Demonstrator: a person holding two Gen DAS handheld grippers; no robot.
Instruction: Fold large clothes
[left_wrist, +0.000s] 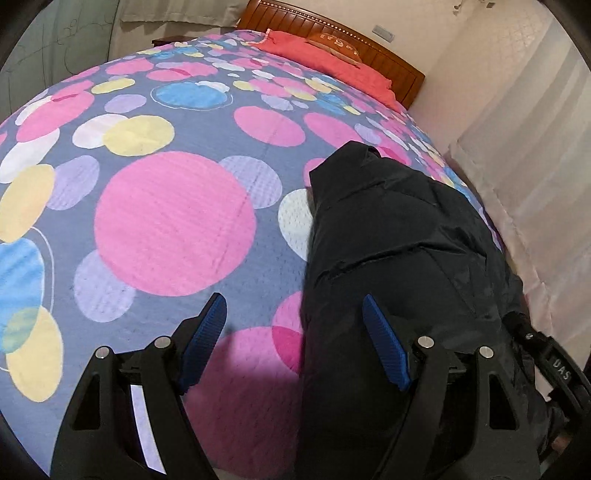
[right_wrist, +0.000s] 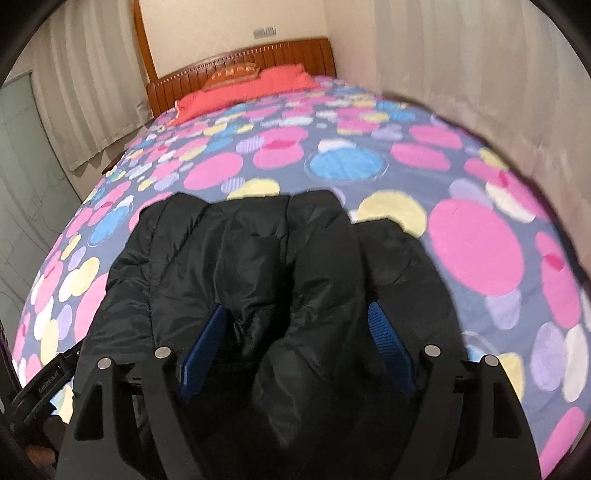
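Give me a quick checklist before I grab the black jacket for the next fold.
1. Left gripper open: ok, fingers spread wide.
2. Right gripper open: ok, nothing pinched.
3. Jacket between the right fingers: ok, a puffy fold bulges between them.
4. Left gripper over the jacket edge: ok, one finger over the jacket, the other over the bedspread.
5. Jacket lying flat: not ok, bunched and ridged.
6. Jacket fully on the bed: cannot tell, the near end is hidden.
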